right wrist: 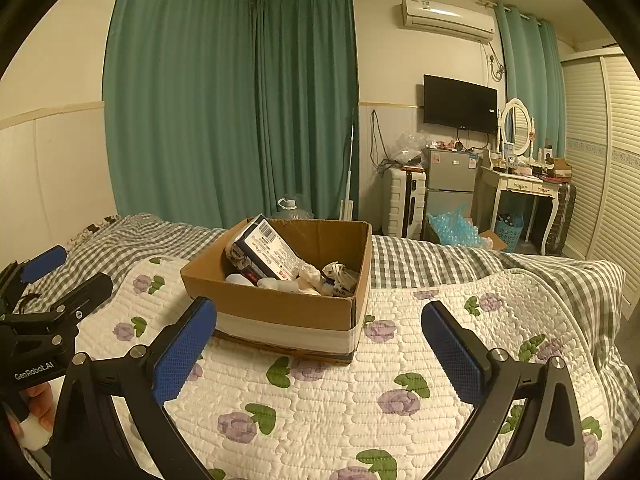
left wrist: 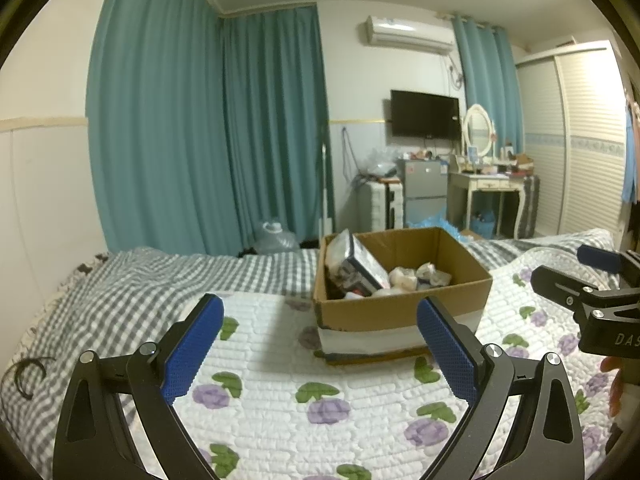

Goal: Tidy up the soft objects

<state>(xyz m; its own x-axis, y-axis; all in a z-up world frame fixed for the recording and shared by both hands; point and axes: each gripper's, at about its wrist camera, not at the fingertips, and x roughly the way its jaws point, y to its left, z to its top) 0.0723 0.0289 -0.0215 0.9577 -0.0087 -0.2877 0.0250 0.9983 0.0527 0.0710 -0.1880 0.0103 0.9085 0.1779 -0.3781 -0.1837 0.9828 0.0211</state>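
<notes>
A brown cardboard box [left wrist: 400,308] with a taped white band sits on the flowered white quilt [left wrist: 300,400]. It holds a dark packaged item [left wrist: 362,268] leaning at its left and several crumpled pale soft things [left wrist: 408,276]. My left gripper [left wrist: 320,344] is open and empty, just short of the box's near wall. In the right wrist view the box [right wrist: 288,304] stands ahead with the package [right wrist: 266,252] and soft things [right wrist: 320,280] inside. My right gripper [right wrist: 320,344] is open and empty before it. Each gripper shows at the other view's edge [left wrist: 592,280] [right wrist: 52,288].
The quilt lies over a grey checked bedsheet [left wrist: 160,280]. Teal curtains [left wrist: 200,120] hang behind the bed. A suitcase [right wrist: 404,200], small fridge [right wrist: 450,184], dressing table [right wrist: 520,192] and wardrobe [right wrist: 600,152] stand across the room. A dark hair clip [left wrist: 28,372] lies at the left.
</notes>
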